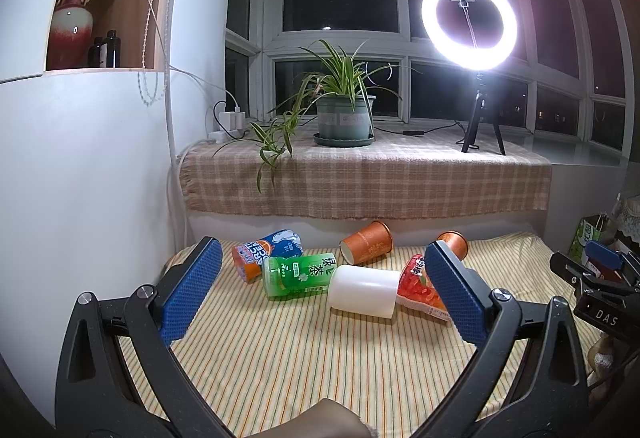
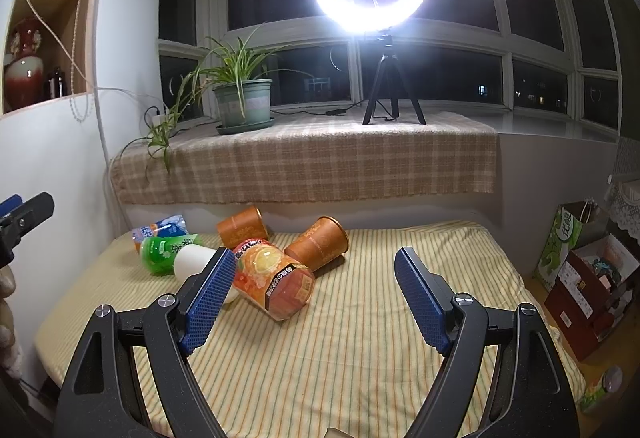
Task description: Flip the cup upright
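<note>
Several cups lie on their sides on the striped cloth point(image 1: 304, 366): a white cup point(image 1: 362, 290), a green tea cup point(image 1: 300, 273), a blue-orange cup point(image 1: 266, 252), a red-orange printed cup point(image 1: 418, 288) and two brown paper cups point(image 1: 366, 242) point(image 1: 454, 243). My left gripper point(image 1: 320, 288) is open, short of the white cup. In the right wrist view, my right gripper point(image 2: 316, 296) is open; the red-orange cup point(image 2: 274, 280) lies just inside its left finger, the brown cups point(image 2: 318, 244) point(image 2: 242, 226) beyond it.
A ledge with a plaid cloth point(image 1: 360, 178) runs behind the table, holding a potted plant point(image 1: 344, 118) and a ring light on a tripod point(image 1: 470, 22). A white wall point(image 1: 80, 178) stands left. Boxes and bags point(image 2: 580, 270) stand on the floor right.
</note>
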`<state>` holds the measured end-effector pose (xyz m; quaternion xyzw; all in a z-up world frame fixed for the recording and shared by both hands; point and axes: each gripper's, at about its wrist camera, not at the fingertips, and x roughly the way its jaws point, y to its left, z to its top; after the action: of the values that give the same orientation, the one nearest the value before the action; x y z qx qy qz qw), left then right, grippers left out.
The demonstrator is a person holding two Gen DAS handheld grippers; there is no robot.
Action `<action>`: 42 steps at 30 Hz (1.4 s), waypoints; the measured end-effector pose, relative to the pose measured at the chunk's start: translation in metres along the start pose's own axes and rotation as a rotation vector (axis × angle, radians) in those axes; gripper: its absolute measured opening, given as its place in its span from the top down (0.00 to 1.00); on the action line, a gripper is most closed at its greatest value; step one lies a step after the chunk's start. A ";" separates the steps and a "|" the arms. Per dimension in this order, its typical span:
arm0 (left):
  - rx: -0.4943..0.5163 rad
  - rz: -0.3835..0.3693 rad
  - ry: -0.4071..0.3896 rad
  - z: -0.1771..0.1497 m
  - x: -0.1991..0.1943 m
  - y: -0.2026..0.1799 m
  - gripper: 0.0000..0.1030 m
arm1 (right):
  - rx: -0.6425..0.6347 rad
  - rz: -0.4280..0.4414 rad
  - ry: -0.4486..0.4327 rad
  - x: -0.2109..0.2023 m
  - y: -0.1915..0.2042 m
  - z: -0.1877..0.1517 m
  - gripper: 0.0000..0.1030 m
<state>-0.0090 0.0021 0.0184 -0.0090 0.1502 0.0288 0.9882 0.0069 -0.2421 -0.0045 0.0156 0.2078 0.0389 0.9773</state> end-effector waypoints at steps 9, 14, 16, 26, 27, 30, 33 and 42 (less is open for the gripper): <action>0.000 0.000 -0.001 0.000 0.000 0.000 0.00 | 0.000 0.002 0.004 0.001 0.002 0.000 0.21; 0.000 0.000 -0.001 0.000 0.000 0.000 0.00 | -0.003 0.001 0.007 0.001 0.003 -0.001 0.21; -0.001 -0.001 0.001 0.000 0.001 0.000 0.00 | -0.001 0.002 0.010 0.002 0.002 -0.001 0.21; -0.001 0.001 0.000 -0.001 0.001 -0.002 0.00 | -0.002 0.002 0.017 0.005 0.004 -0.002 0.21; -0.001 0.001 0.001 -0.002 0.001 -0.002 0.00 | -0.002 0.002 0.018 0.006 0.004 -0.002 0.21; -0.001 0.002 0.002 -0.002 0.001 -0.002 0.00 | 0.000 0.003 0.023 0.008 0.006 -0.003 0.21; 0.000 0.004 0.004 -0.003 0.002 -0.003 0.00 | 0.001 0.008 0.029 0.011 0.007 -0.003 0.21; -0.012 0.023 0.050 -0.020 0.012 0.008 0.00 | 0.003 0.066 0.075 0.035 0.021 0.004 0.21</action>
<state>-0.0039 0.0106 -0.0039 -0.0140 0.1750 0.0407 0.9836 0.0386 -0.2186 -0.0139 0.0225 0.2438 0.0713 0.9670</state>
